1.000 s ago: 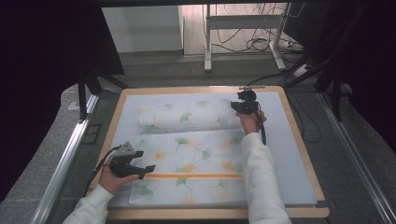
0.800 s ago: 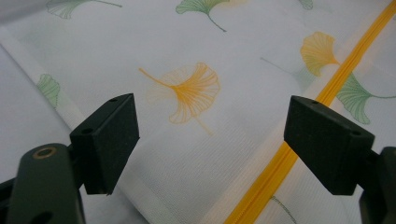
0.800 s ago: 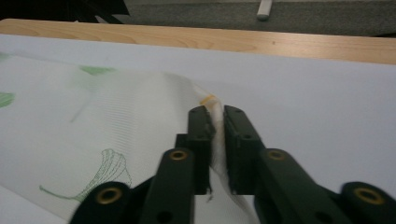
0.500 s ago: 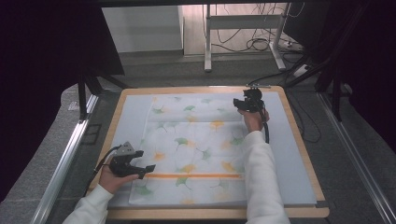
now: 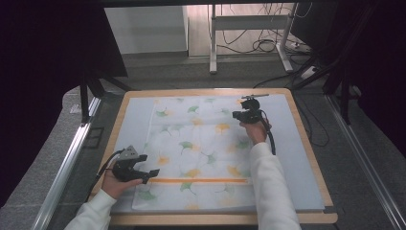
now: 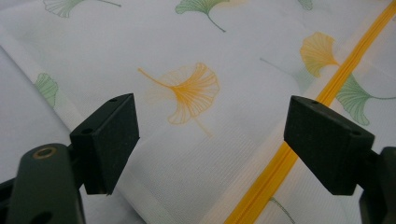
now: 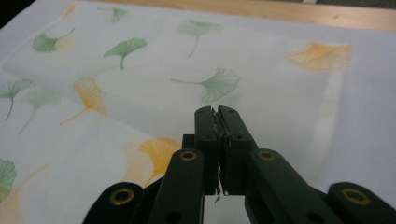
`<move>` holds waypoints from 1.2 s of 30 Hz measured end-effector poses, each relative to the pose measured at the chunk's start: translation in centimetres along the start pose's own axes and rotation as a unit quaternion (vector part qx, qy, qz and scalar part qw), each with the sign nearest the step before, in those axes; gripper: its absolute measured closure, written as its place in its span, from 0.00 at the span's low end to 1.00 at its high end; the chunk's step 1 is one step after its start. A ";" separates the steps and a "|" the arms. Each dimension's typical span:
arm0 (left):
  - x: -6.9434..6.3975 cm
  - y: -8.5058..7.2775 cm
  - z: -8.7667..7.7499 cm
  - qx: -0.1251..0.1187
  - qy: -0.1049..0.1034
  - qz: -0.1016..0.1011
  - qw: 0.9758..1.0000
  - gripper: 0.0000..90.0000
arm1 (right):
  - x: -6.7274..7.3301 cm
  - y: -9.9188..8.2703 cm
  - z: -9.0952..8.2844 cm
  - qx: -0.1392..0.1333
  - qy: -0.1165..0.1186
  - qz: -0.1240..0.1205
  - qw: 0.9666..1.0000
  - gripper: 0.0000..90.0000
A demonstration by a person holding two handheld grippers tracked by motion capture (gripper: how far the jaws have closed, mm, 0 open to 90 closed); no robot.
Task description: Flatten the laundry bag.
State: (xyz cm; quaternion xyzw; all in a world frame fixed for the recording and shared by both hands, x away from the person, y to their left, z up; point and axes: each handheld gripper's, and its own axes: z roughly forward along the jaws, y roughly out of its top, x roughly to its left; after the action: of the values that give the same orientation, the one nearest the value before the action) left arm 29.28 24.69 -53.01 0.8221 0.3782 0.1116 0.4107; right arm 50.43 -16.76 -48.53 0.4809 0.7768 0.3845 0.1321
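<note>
A: Item in work: the cloth (image 5: 201, 153), a thin white fabric printed with green and orange leaves, with an orange zip (image 5: 196, 180) running left to right near its near edge. It lies spread flat on the grey mat (image 5: 299, 158) that covers the desk (image 5: 306, 143), filling most of the middle.

B: Handling properties?

A: Judged light, soft and limp. It will drape and wrinkle and will not hold a shape when lifted. The weave looks smooth, so it may slide on the mat. It does not look fragile. The zip line is the only stiffer part.

B: Recommended grip points?

A: Edges and corners, pinching a single layer. The zip seam should give a firmer hold than the open fabric.

B: State of each tool?

A: The left tool (image 5: 131, 167) sits at the near left edge of the cloth with its jaws released and set wide; in the left gripper view the cloth and zip (image 6: 299, 140) lie under the gap, and no pad presses on them. The right tool (image 5: 249, 114) is at the far right part of the cloth. Its jaws have just been closing and now stand clenched; in the right gripper view (image 7: 219, 114) no fabric is seen between the tips.

B: Surroundings?

A: The desk has a wooden rim. Beyond it is a grey floor (image 5: 368, 158), dark panels left and right, and loose cables (image 5: 258, 45) by a metal frame at the far side.
</note>
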 end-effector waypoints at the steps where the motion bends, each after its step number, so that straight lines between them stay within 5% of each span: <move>1: 0.0 0.0 0.0 0.000 0.000 0.000 1.000 0.20 | 0.3 -0.1 0.2 0.003 0.004 -0.003 1.000 0.98; 10: 0.0 0.0 0.0 -0.001 -0.001 0.001 1.000 0.20 | 2.7 -2.0 -0.6 0.026 0.023 -0.035 0.999 0.99; 18: 0.0 0.1 0.2 0.002 -0.002 0.000 1.000 0.20 | 6.0 -5.0 -4.9 0.024 0.062 -0.087 0.994 0.99; 27: 0.0 0.1 0.2 0.003 -0.002 0.001 1.000 0.20 | 8.1 -8.5 -8.5 0.020 0.105 -0.104 0.989 0.99; 36: 0.0 0.1 0.2 -0.001 -0.006 0.001 1.000 0.20 | 8.4 -12.2 -11.0 0.017 0.123 -0.099 0.987 0.99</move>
State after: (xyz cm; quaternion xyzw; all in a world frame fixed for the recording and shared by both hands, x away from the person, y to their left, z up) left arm 29.41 24.57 -53.08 0.8228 0.3746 0.1073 0.4137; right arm 32.04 -17.73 -48.60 0.3530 0.8373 0.4126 0.0641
